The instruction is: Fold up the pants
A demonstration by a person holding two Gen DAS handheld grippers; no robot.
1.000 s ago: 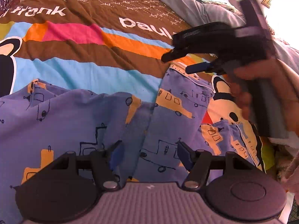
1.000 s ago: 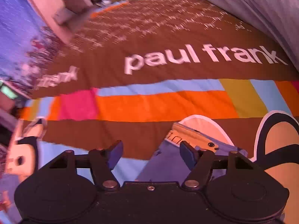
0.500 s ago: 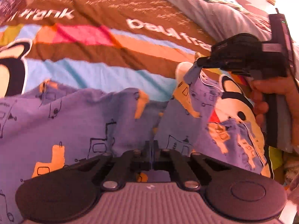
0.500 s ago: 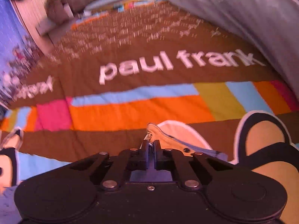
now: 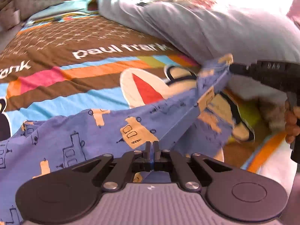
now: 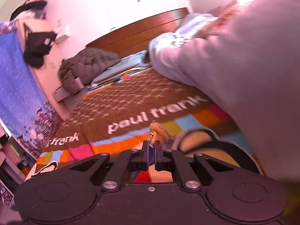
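Pants (image 5: pixel 78 131) on bed (image 5: pixel 56 95): left gripper (image 5: pixel 151 146) jaws pinch near edge; right gripper (image 6: pixel 152 146) jaws pinch far corner, lifted. Fabric stretched taut between them, long axis lower-left to upper-right.

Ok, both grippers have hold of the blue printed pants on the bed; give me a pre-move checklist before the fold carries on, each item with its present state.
1. Left gripper shut on the pants: ok, blue fabric sits between its closed fingers.
2. Right gripper shut on the pants' tan hem: ok.
3. Fabric between the two grips lifted off the bedspread: ok, it runs taut up to the right gripper.
4. Rest of the pants lying flat: cannot tell, only part is in view.
5. Grey bedding beside the raised end kept apart from it: cannot tell, it lies close behind.
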